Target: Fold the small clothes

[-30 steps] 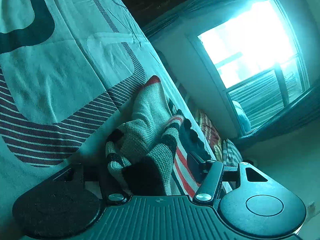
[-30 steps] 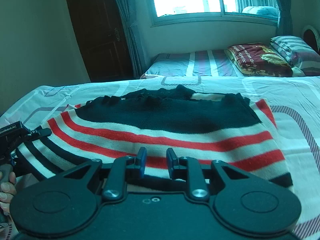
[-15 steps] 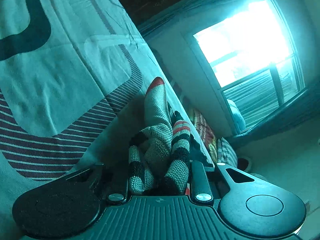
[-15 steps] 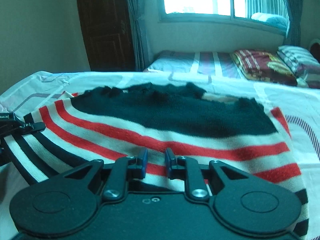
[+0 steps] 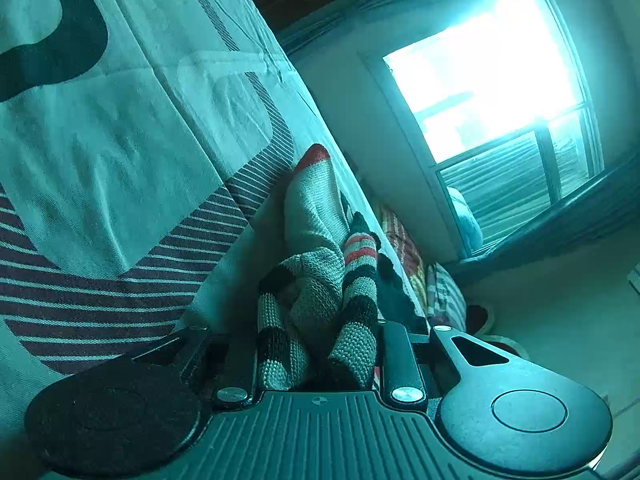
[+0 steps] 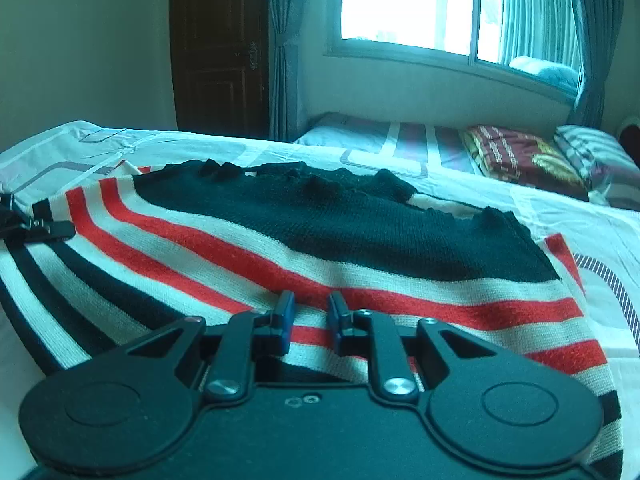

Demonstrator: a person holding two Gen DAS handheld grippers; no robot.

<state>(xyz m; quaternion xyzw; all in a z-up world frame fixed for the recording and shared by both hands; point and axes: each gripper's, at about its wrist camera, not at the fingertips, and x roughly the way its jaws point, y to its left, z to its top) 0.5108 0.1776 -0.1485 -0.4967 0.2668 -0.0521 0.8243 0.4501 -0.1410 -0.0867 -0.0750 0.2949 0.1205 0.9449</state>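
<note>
Left gripper (image 5: 318, 356) rolled sideways, clamping bunched sweater (image 6: 320, 240) edge; right gripper (image 6: 310, 318) tilted down, pinching hem

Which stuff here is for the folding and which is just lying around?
For the folding:
sweater
left gripper, shut on the sweater
right gripper, shut on the sweater
bedsheet it lies on

Just lying around:
pillows
curtain
door
window

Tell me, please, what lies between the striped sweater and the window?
In the right wrist view: bedsheet beyond the striped sweater, then a second bed under the window.
</note>
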